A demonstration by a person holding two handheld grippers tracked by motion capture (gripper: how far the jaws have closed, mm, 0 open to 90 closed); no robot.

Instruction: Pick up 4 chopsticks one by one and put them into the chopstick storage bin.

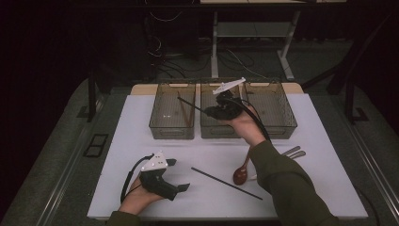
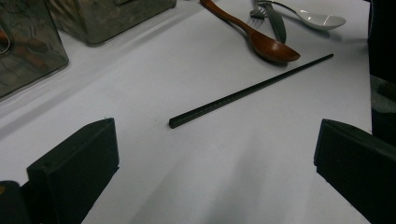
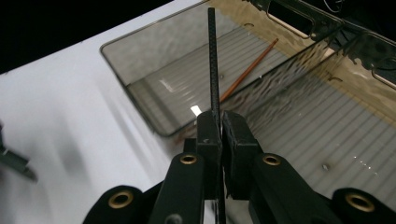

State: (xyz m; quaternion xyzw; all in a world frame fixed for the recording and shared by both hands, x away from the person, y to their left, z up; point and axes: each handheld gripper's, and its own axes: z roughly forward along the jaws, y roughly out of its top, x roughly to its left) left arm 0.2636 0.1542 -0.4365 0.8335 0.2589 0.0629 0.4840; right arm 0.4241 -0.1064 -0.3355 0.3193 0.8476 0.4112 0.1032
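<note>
Clearly, a black chopstick (image 3: pixel 213 60) is pinched by the right gripper (image 3: pixel 219 128) above the left bin (image 1: pixel 172 113), its lower end hidden, while the left gripper (image 2: pixel 215 154) is held spread.

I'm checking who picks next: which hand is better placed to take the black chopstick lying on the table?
The left. Its tool is open, empty and faces the loose chopstick close by. The right tool is shut on another black chopstick over the left bin.
</note>
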